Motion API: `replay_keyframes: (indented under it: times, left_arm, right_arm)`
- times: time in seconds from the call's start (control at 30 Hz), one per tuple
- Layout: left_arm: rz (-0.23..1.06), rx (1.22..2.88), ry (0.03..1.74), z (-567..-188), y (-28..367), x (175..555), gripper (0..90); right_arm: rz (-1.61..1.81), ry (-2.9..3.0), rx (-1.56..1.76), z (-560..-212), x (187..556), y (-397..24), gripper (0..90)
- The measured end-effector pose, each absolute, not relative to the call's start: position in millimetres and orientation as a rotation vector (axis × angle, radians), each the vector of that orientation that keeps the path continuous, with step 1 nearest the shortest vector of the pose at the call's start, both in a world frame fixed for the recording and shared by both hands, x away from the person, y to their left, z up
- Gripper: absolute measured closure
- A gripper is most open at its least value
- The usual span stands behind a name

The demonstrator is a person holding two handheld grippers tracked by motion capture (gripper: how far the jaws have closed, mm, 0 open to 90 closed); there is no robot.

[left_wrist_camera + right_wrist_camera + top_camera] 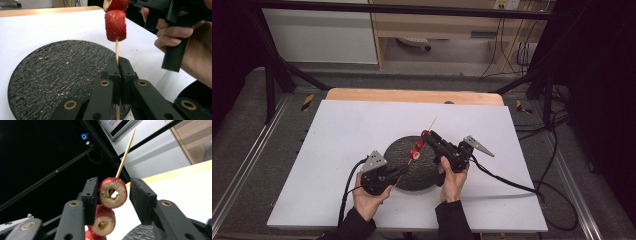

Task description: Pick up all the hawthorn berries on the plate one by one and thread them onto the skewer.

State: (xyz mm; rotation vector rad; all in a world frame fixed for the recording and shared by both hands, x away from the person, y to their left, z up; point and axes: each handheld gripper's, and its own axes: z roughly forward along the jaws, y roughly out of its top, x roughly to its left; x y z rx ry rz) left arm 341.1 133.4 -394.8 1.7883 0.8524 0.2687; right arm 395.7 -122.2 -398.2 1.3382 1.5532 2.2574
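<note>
- the left gripper, clamped tight on the thin wooden skewer above the round black textured plate, may let it pivot.
- the right gripper stands slightly parted around the top red cored fruit piece, one pad clear; it could slide or split.

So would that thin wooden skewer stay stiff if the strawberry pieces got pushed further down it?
Probably it would flex: the skewer is thin and clamped only near its lower end by the left gripper. The strawberry pieces look soft and hollow-cored, so they may split.
</note>
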Motion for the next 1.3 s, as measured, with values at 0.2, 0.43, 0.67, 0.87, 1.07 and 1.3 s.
replay_keyframes:
  times: [0.2, 0.43, 0.67, 0.87, 1.07, 1.3]
  left_arm:
    - [0.278, 1.796, 0.852, -395.4, 140.8, 340.9, 88.3]
    - [0.289, 1.815, 0.865, -397.0, 155.9, 341.8, 88.3]
    - [0.277, 1.845, 0.872, -391.6, 169.0, 345.3, 88.3]
    - [0.29, 1.878, 0.873, -382.7, 175.6, 348.8, 88.3]
    - [0.289, 1.909, 0.874, -377.4, 179.5, 354.2, 88.3]
    - [0.286, 1.949, 0.888, -372.6, 179.0, 362.9, 88.3]
  right_arm:
    - [2.152, 1.633, 1.307, -389.2, 394.8, -132.6, 40.0]
    - [1.929, 1.864, 1.271, -389.7, 396.6, -148.1, 17.1]
    - [1.661, 2.056, 1.262, -401.0, 396.4, -170.6, 1.9]
    - [1.468, 2.182, 1.214, -413.4, 389.7, -189.9, 0.4]
    - [1.346, 2.249, 1.187, -423.9, 379.5, -212.4, 0.5]
    - [1.318, 2.269, 1.194, -437.5, 368.3, -239.9, 0.4]
